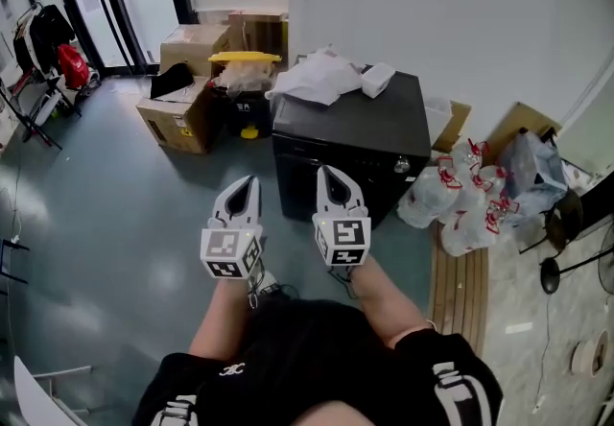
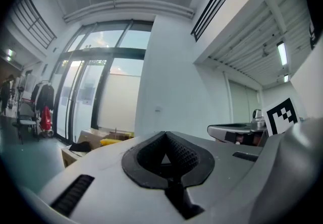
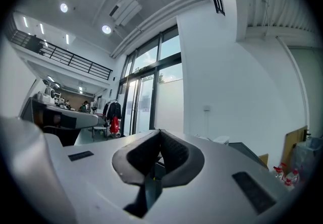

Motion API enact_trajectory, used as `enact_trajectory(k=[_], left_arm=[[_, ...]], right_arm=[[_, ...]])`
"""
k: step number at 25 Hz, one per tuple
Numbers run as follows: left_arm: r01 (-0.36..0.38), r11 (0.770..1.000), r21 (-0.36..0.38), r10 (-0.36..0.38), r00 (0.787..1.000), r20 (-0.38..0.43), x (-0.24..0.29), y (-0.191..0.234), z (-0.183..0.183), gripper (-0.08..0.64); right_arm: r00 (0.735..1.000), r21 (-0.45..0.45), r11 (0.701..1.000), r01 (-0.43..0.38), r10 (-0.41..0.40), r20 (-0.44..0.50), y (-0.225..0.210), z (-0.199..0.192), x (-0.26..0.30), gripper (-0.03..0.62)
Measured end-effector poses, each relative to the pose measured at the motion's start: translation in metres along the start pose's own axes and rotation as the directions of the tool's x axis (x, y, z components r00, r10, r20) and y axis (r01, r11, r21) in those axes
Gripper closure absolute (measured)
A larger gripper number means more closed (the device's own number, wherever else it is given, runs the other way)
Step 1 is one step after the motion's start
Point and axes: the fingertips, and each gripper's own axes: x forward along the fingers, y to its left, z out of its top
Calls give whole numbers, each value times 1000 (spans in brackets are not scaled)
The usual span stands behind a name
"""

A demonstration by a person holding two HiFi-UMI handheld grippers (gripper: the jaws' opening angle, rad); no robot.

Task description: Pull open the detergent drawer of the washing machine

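Over on the left, a couple of cardboard boxes (image 1: 177, 117) sit on the floor with a yellow-lidded bin (image 1: 245, 58) just beside them, nothing to do with the job. Next across, the left gripper (image 1: 246, 184) is held out level in front of the person, jaws closed together with nothing between them. Then the right gripper (image 1: 331, 173) just beside it, same deal: pinched fully together, empty. Both point toward the black washing machine (image 1: 384, 117), which stands by the wall ahead of the tips, touched by neither. It's got a white bag (image 1: 317, 79) dumped on top, and a small silver knob (image 1: 401, 165) on the front near the right corner. Honestly can't pick out the detergent drawer from this steep angle; I'd guess it's along the top of that front panel. Far right there's a heap of plastic bags (image 1: 460, 199) on the floor.

My read: this is the approach step, nothing pulled yet. The next move needs one gripper at the front panel, jaws spread, pinching or hooking the drawer's edge before pulling straight back.
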Motion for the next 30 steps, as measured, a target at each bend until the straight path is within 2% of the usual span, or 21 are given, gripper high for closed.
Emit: enact_trajectory(k=[6,10,16,22,30], left_arm=[[93,995,46,-91,995,-35,71,51,-1,566],[159,986,45,-157,987,-44,118,85,4,566],[250,968,27,-249,967,-47,185,119,5,566],[311,950,0,-310,949,-59,226,108,-6,566],[349,937,-18,-349,934,-79,252,90,-17,566]], right_arm=[[997,45,997,66,-65,-39,-5,-8,84,591],[990,83,988,132,-127,-56,-15,-9,134,591],[976,60,975,213,-209,-64,-31,-10,186,591],[966,23,968,249,-247,-69,-53,-21,194,591],[942,68,940,334,-330,-65,-95,-34,195,591]])
